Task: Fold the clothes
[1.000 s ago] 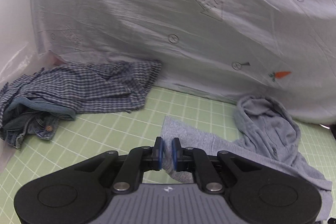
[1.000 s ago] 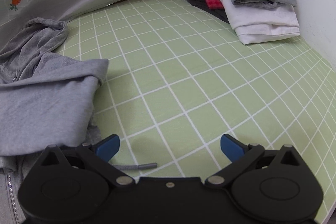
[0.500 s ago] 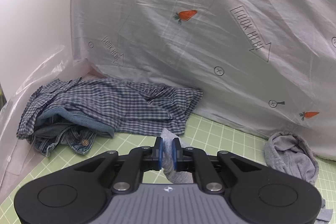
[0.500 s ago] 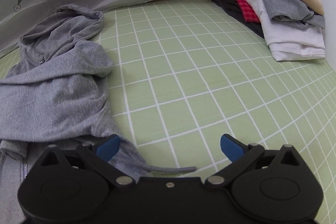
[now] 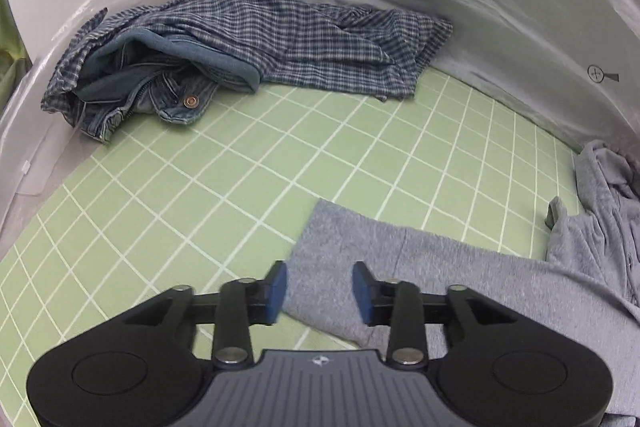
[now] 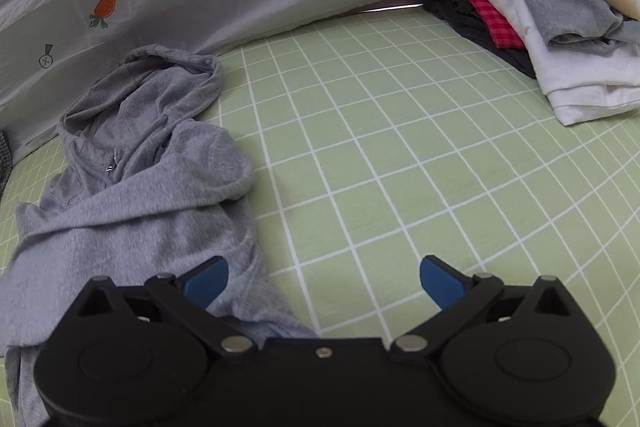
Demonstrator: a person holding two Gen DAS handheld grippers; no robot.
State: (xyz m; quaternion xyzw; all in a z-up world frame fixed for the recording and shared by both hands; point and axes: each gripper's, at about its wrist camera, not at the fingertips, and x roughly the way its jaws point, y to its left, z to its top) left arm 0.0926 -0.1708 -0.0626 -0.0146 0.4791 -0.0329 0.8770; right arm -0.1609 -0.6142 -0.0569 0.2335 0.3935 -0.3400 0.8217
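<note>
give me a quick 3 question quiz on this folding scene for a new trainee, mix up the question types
1. True or false: the left hand-held gripper is clamped on the grey hoodie.
2. Multiple choice: what lies on top of the folded stack at the far right of the right wrist view? A) a beige garment B) a red striped garment C) the checked shirt
3. Fill the blank: in the left wrist view, the denim garment lies partly under the ____ shirt.

Key:
1. False; its jaws stand apart over the sleeve.
2. A
3. checked
</note>
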